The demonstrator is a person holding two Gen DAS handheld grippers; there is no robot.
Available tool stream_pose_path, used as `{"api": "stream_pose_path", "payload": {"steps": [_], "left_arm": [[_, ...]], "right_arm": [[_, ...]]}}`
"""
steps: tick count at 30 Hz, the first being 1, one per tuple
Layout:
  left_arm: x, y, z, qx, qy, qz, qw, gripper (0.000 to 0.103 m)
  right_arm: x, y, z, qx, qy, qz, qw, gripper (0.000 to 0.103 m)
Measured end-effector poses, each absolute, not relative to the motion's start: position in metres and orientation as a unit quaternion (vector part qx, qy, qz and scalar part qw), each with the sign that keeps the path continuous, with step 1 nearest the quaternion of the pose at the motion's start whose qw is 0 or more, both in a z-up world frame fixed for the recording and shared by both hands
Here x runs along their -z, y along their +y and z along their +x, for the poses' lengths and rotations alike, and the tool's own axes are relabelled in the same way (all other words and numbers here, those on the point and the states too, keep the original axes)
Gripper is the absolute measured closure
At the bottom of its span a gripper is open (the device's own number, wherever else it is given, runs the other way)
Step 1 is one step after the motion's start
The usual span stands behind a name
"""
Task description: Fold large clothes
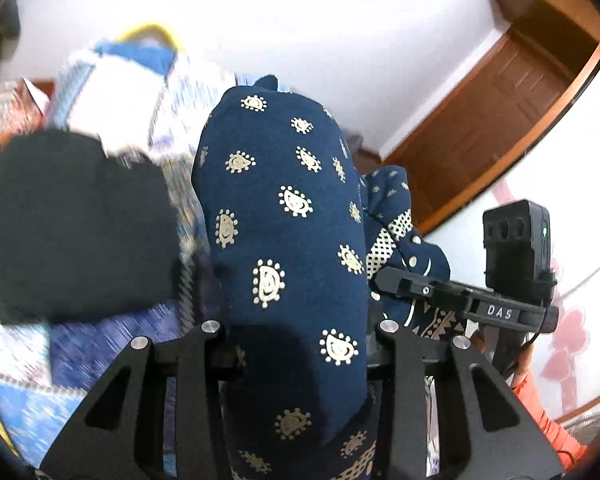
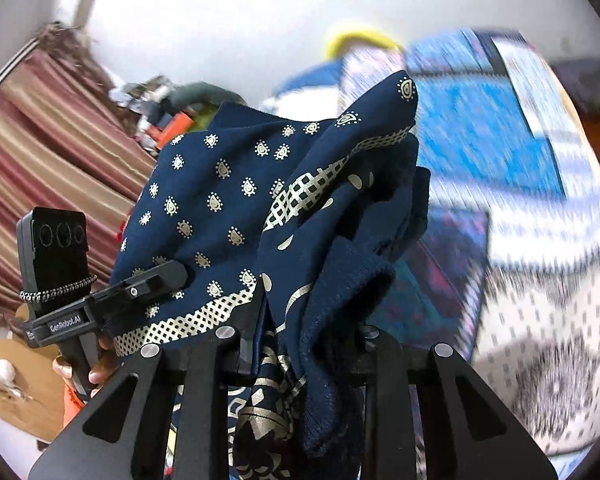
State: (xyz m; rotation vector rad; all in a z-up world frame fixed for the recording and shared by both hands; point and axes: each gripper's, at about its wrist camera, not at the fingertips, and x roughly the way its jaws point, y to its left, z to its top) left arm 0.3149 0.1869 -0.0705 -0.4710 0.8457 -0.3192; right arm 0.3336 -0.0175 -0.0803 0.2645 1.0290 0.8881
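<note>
1. Blue, white and patterned bedding (image 2: 500, 152) covers the bed below, streaked with blur in both views; a black folded cloth (image 1: 80, 224) lies on it at the left of the left wrist view.
2. The room has a white wall (image 1: 320, 20), a brown wooden door (image 1: 500, 120) and a striped red curtain (image 2: 48, 152).
3. The navy garment with gold paisley print (image 1: 288, 220) hangs raised above the bed, bunched between both tools.
4. The left tongs (image 1: 300, 344) are drawn narrow onto a thick fold of the garment, which fills the gap between them.
5. The right tongs (image 2: 300, 344) are likewise closed narrow on gathered cloth and its checked gold border.
6. Each view shows the other tool gripping the same garment; a hand (image 2: 80, 368) wraps the left handle.
7. The fingertips of both tongs are buried in fabric, and the garment's lower part is cut off by the frame edge.
</note>
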Motion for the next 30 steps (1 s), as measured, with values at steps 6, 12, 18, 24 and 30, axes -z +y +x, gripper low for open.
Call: {"api": "stream_pose_path", "payload": {"steps": [6,12,18,24,30], "left_arm": [[0.02,0.253,0.323,0.121,0.335,-0.222,0.908,0.066],[0.065,0.354,0.353,0.068,0.339,-0.28,0.895,0.064],[0.175,0.423,0.381,0.0,0.444,-0.306,0.842,0.056],[0.181,0.422,0.362,-0.036,0.44,-0.26,0.859,0.013],[0.166,0.394,0.332,-0.054,0.437,-0.233,0.867,0.013]], "right_arm": [[0.037,0.057,0.358,-0.435,0.415,0.095,0.793,0.08],[0.068,0.141,0.39,-0.457,0.431,0.081,0.774,0.08],[0.182,0.216,0.414,-0.415,0.515,0.007,0.75,0.071],[0.212,0.197,0.404,-0.379,0.514,-0.011,0.769,0.022],[0.198,0.169,0.383,-0.355,0.512,-0.048,0.78,0.022]]}}
